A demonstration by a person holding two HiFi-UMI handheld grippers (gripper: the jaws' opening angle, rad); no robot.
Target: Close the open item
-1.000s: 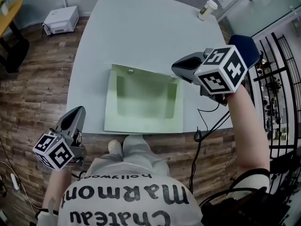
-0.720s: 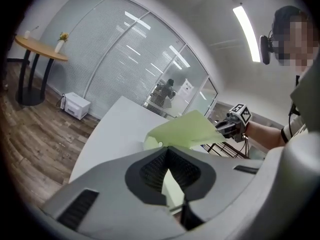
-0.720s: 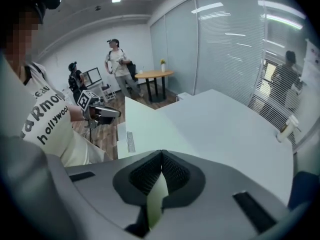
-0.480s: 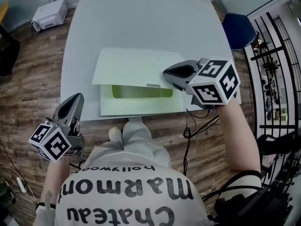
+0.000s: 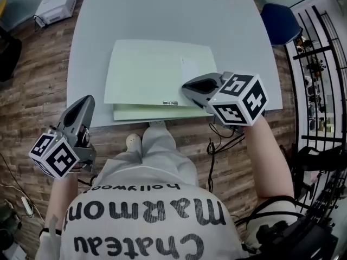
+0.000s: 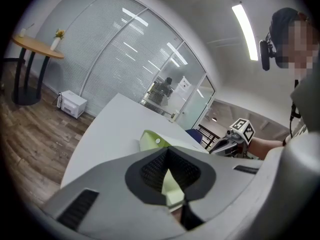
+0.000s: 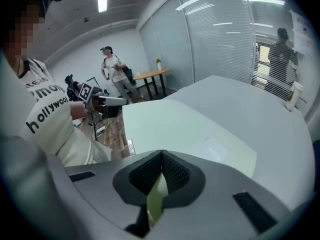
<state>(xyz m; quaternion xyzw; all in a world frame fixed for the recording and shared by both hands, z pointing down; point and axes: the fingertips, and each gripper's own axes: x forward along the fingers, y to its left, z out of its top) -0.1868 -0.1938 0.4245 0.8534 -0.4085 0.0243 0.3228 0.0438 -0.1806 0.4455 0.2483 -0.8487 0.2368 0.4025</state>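
Observation:
A flat pale green box (image 5: 157,72) lies on the light grey table (image 5: 162,15) near its front edge, with its lid down flat on the base. My right gripper (image 5: 187,86) is shut and hovers at the lid's front right corner; the lid (image 7: 185,129) fills that gripper's view just past the jaw tips (image 7: 161,154). I cannot tell whether it touches the lid. My left gripper (image 5: 87,102) is shut and empty, held off the table's front left corner over the wood floor. Beyond its tips (image 6: 167,151), the box (image 6: 150,140) shows edge-on.
A white printer (image 5: 54,5) sits on the floor at far left. Beside the table's right edge stand a blue chair (image 5: 279,23) and a black rack (image 5: 317,64). A cable (image 5: 217,140) hangs off the front edge. A bottle (image 7: 293,96) stands at the table's far end.
The box lid has swung down from standing open to lying flat. My right gripper came down and toward the front edge with it. The left gripper has barely moved.

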